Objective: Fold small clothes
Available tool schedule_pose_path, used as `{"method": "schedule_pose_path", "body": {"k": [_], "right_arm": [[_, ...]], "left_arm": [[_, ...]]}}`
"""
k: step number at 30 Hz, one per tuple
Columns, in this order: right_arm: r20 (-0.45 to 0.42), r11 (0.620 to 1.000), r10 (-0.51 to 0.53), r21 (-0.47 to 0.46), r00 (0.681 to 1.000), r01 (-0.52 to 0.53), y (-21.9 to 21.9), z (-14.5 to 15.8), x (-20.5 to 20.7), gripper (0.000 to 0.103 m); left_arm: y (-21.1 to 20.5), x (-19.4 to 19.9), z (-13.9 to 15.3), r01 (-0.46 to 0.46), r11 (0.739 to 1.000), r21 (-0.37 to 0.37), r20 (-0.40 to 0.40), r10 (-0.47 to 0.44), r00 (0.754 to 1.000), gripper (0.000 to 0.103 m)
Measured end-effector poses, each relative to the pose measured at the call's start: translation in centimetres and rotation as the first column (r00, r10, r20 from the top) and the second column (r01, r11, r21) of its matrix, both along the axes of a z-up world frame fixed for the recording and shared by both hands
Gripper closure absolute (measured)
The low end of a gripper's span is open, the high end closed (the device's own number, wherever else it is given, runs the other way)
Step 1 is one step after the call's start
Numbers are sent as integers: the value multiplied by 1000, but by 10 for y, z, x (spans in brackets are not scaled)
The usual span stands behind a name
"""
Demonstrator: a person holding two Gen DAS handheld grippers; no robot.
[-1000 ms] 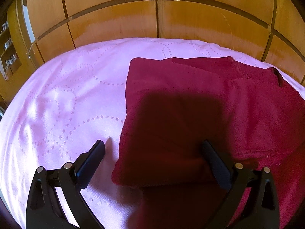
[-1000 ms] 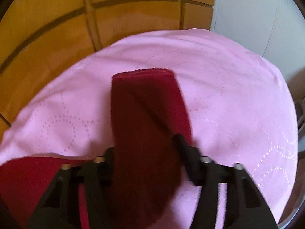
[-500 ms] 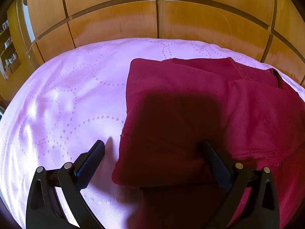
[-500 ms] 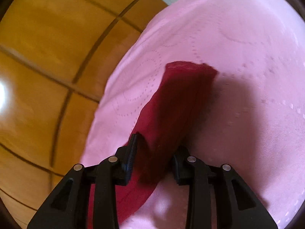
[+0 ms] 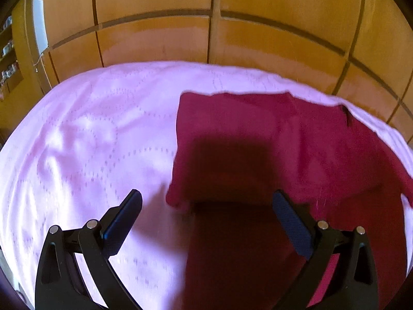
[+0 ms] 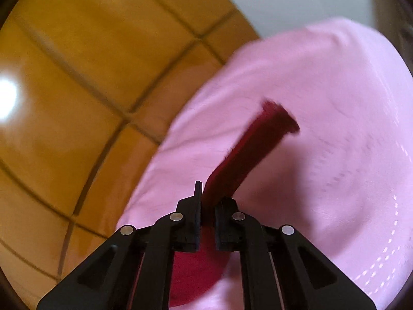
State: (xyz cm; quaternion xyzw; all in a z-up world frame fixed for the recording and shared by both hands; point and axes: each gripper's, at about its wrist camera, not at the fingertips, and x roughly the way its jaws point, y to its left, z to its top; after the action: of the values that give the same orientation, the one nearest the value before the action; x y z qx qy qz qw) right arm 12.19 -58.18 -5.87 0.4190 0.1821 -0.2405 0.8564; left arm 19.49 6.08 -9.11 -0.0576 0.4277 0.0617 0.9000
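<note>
**A:** What do we see closest to us on the left wrist view?

**B:** We see our left gripper point(image 5: 206, 206) with its jaws spread wide and nothing between them. One finger hangs over the pink quilted bedspread point(image 5: 85, 142); the other hangs over the dark red garment point(image 5: 258, 139). A dark shadow falls on the cloth between the fingers, so we cannot make out folds or seams there, and we cannot tell whether the fingertips touch the fabric.

**A:** And beyond that?

**B:** The garment lies flat on the bedspread, its left edge straight, its far edge near the far side of the bed. Its right side runs out of the frame. Behind the bed stands a wall of wooden panels point(image 5: 258, 38). At the far left edge there are shelves, too small to read.

**A:** What about the right wrist view?

**B:** Our right gripper point(image 6: 206, 201) has its jaws drawn narrow, pinching a strip of the dark red garment point(image 6: 247, 155). The strip rises away from the jaws, lifted off the pink bedspread point(image 6: 322, 103), and its far end is blurred. More red cloth shows below the jaws, partly hidden by the gripper frame. Farther off are wooden panels point(image 6: 77, 90) with a bright glare spot, and a pale wall at the top right.
</note>
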Motion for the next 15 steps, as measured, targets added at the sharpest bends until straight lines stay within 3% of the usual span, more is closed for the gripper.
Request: {"method": "schedule_pose_path", "body": {"k": [3,7,15], "right_arm": [[23,993,89,-86,996,-87,34,31,15,96],[46,974,193,-132,980,-185,76,54,33,96],[44,907,400,-165,916,-388,168,68,60,96]], "left_arm": [[3,-13,-8,6,1000,-9,-11,-6,1000,2],[7,-26,-17,2,1000,-26,-24,-2,1000,2],[30,-44,-21,-50,993,-108,-16,48,999,2]]}}
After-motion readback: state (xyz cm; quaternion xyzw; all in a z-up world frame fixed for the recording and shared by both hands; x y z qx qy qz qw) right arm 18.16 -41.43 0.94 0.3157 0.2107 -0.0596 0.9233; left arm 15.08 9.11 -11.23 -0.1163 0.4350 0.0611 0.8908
